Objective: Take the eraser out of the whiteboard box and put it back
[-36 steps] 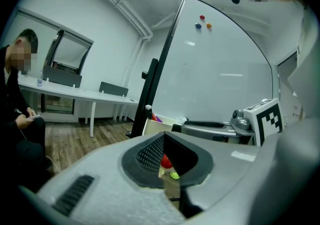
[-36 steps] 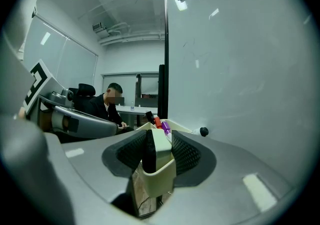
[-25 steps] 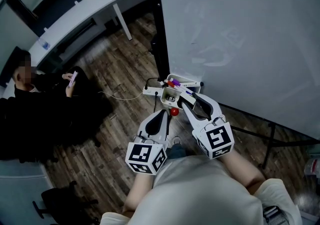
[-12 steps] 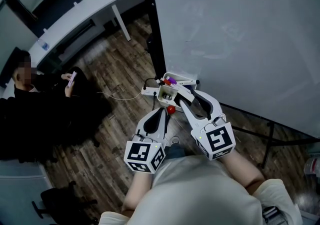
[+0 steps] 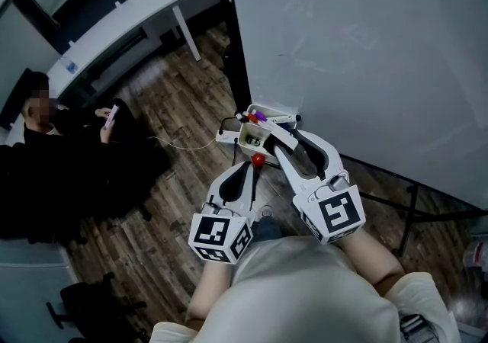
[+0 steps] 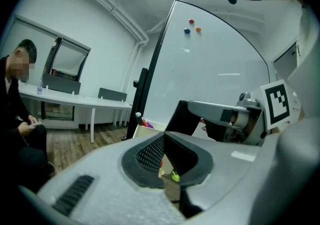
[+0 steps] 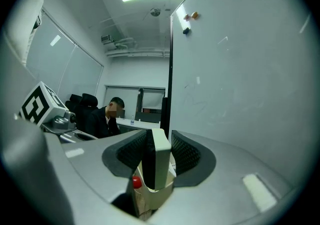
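Observation:
My right gripper (image 7: 159,150) is shut on the eraser (image 7: 161,163), a pale block with a dark felt side standing upright between the pads. It hangs just above the open whiteboard box (image 7: 150,198), a small pale box at the board's lower left corner (image 5: 245,136). In the head view the right gripper (image 5: 271,138) reaches over that box, which holds markers (image 5: 258,116). A red ball (image 5: 258,158) shows just under the box. My left gripper (image 5: 250,165) sits lower and nearer, shut with nothing between its jaws (image 6: 163,153).
The large whiteboard (image 5: 366,44) fills the right side on a black frame, its stand leg (image 5: 412,216) behind my right arm. A person in dark clothes (image 5: 53,158) sits at left on the wooden floor area. A white desk (image 5: 137,14) runs along the back left.
The right gripper has risen a little with the eraser still between its jaws. The left gripper has stayed about where it was.

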Motion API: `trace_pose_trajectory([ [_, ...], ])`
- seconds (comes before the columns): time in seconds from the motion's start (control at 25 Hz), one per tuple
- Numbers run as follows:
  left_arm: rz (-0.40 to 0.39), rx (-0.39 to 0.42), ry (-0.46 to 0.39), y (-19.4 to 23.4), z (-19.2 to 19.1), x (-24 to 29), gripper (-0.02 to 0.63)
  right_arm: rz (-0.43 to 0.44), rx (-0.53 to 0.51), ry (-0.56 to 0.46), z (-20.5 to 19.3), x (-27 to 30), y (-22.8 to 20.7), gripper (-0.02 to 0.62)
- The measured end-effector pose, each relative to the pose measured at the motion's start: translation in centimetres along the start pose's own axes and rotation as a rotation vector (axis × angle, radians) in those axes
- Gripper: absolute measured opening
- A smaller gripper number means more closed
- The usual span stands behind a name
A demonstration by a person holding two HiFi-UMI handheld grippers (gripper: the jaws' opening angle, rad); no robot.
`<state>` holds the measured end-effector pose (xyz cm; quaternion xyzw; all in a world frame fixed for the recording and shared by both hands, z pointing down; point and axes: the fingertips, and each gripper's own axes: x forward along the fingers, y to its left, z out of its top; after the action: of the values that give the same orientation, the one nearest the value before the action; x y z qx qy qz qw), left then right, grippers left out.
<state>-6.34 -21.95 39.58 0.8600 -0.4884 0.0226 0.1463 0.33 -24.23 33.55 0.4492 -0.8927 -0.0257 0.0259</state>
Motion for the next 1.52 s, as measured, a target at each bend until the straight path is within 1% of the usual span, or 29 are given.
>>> trace_pose_trajectory([
  [0.24, -0.001, 0.003, -0.007, -0.7, 0.0, -0.8, 0.002, -0.008, -0.015, -0.030, 1.2, -1.1, 0.2, 0.163],
  [0.56, -0.002, 0.002, -0.010, -1.6, -0.3, -1.5, 0.002, -0.031, -0.019, -0.045, 1.8, -2.7, -0.1, 0.161],
  [1.32, -0.005, 0.002, -0.021, -5.1, -1.8, -3.9, 0.002, -0.034, -0.045, -0.057, 1.8, -7.5, 1.6, 0.161],
  [1.52, -0.012, 0.002, -0.025, -6.3, -2.2, -4.8, 0.002, -0.046, -0.064, -0.124, 3.1, -8.8, 2.4, 0.161],
])
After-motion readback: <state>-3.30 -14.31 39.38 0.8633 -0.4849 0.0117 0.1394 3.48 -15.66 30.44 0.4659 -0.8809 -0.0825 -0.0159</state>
